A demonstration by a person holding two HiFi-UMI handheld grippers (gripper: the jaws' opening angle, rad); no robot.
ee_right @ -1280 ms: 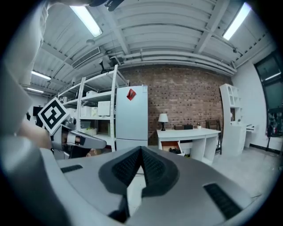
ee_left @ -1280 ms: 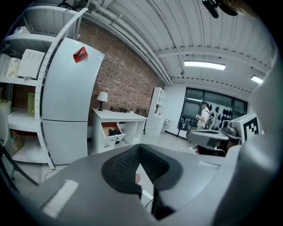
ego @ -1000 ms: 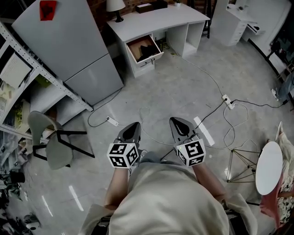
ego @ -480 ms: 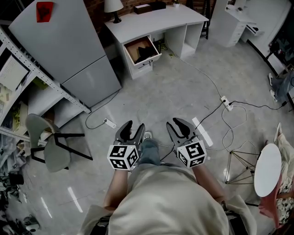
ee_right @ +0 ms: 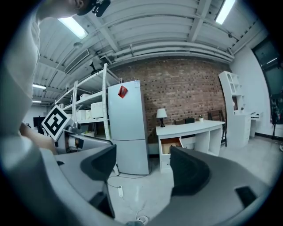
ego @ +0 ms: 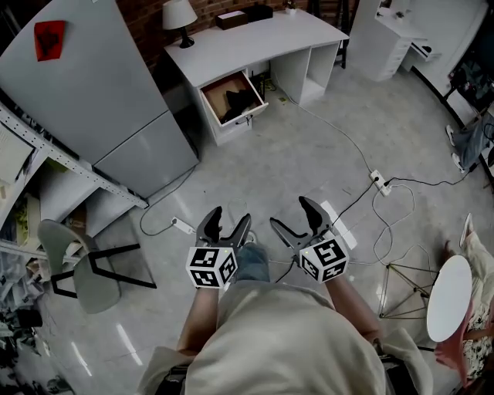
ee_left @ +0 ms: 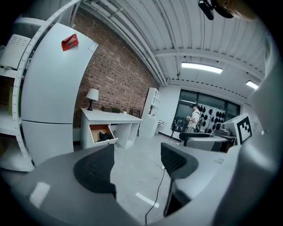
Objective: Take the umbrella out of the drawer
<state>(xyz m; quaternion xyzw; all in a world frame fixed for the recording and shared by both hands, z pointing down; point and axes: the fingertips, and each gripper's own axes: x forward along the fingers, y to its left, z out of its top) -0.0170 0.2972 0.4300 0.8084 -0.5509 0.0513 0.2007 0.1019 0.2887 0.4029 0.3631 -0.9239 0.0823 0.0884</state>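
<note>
The white desk (ego: 255, 38) stands far ahead with its drawer (ego: 231, 96) pulled open. A dark thing, which looks like the umbrella (ego: 241, 99), lies inside it. The drawer (ee_left: 102, 134) also shows small in the left gripper view, and in the right gripper view the drawer (ee_right: 170, 145) appears beside the fridge. My left gripper (ego: 228, 220) and right gripper (ego: 292, 214) are held side by side in front of the body, over the floor and well short of the desk. Both point toward the desk. Their jaws are opening, with nothing between them.
A grey fridge (ego: 100, 92) stands left of the desk and a lamp (ego: 179, 14) sits on it. A chair (ego: 77, 258) and shelving are at the left. Cables and a power strip (ego: 378, 181) cross the floor; another strip (ego: 179, 225) lies near my left gripper. A round table (ego: 451, 287) is at the right.
Both grippers were shut a second ago and now stand open. They and the person have moved forward across the floor toward the desk.
</note>
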